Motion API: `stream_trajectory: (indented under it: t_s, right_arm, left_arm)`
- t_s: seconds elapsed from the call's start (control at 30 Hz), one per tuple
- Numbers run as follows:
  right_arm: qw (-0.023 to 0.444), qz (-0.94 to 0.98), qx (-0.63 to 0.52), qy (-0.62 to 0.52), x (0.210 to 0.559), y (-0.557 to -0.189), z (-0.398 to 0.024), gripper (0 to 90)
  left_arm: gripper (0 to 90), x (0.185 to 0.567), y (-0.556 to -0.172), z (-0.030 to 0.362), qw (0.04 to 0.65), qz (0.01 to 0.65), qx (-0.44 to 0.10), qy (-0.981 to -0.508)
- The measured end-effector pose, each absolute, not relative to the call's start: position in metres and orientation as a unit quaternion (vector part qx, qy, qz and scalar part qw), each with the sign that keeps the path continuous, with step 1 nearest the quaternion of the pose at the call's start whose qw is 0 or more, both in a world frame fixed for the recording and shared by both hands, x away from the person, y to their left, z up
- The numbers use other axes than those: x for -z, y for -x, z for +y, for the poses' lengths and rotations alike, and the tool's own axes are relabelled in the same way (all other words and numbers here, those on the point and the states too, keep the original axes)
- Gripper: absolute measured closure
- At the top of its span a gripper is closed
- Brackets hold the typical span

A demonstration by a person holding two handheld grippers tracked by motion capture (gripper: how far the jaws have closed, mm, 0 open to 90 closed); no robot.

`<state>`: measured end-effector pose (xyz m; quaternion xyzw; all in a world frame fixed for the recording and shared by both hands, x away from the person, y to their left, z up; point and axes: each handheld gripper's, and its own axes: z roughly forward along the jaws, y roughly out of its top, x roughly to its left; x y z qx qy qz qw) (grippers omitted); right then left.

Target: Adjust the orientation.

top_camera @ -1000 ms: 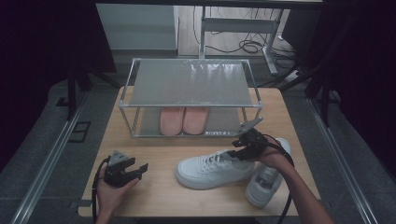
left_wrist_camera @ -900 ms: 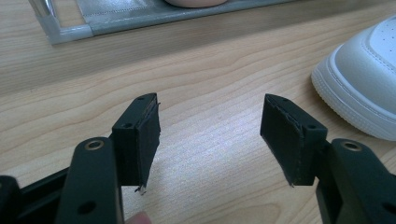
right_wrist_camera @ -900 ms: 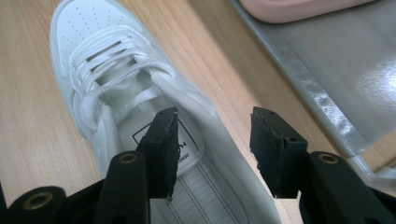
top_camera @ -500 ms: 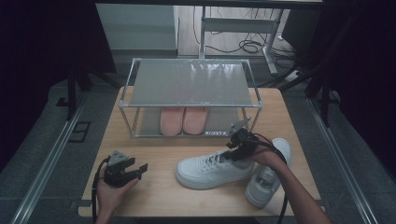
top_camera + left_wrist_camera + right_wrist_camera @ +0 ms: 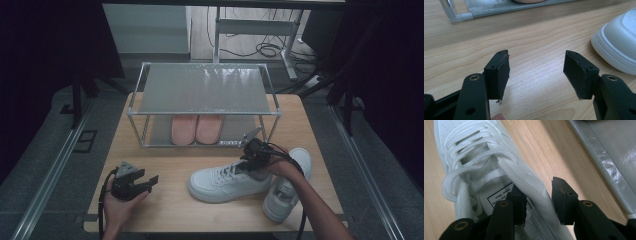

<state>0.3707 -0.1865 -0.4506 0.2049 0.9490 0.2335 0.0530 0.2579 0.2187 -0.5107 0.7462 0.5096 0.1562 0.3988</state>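
Standing beyond both grippers, the pale wooden table [image 5: 165, 210] carries a silver metal-framed shoe rack with a grey shelf top [image 5: 202, 89], and a pair of pink flat slippers [image 5: 196, 128] sits on the rack's lower level, up and to the left of the right gripper in the high view. Directly under the right gripper [image 5: 246, 161] lies a white lace-up leather sneaker [image 5: 225, 181], toe pointing toward the left gripper, and a second white sneaker [image 5: 285, 187] lies angled just behind the right hand, touching or nearly touching the first. In the right gripper view the right gripper [image 5: 539, 202] straddles the padded collar wall of the first sneaker [image 5: 489, 165]: one jaw is inside the shoe opening over the printed insole label, the other outside the wall above the table. Its jaws have just been closing and stand about half open with the collar between them; whether the pads already press on it I cannot tell for certain. Off to the left, well apart from the sneaker's toe, the left gripper [image 5: 147, 181] rests low over bare wood, its jaws [image 5: 536, 72] wide apart and holding nothing.
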Motion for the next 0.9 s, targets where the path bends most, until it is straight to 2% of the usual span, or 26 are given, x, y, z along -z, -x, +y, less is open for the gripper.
stream_trajectory:
  t_s: [0.43, 0.9]
  right_arm:
    - [0.075, 0.955, -0.226, -0.178, 0.4507, -0.3694, -0.1837, 76.3]
    - [0.063, 0.953, -0.239, -0.178, 0.4465, -0.3695, -0.1873, 79.7]
  left_arm:
    - [38.1, 0.5108, -0.2578, 0.2188, 0.4, 0.51, -0.156, -0.745]
    - [38.1, 0.5102, -0.2578, 0.2203, 0.4, 0.509, -0.157, -0.745]
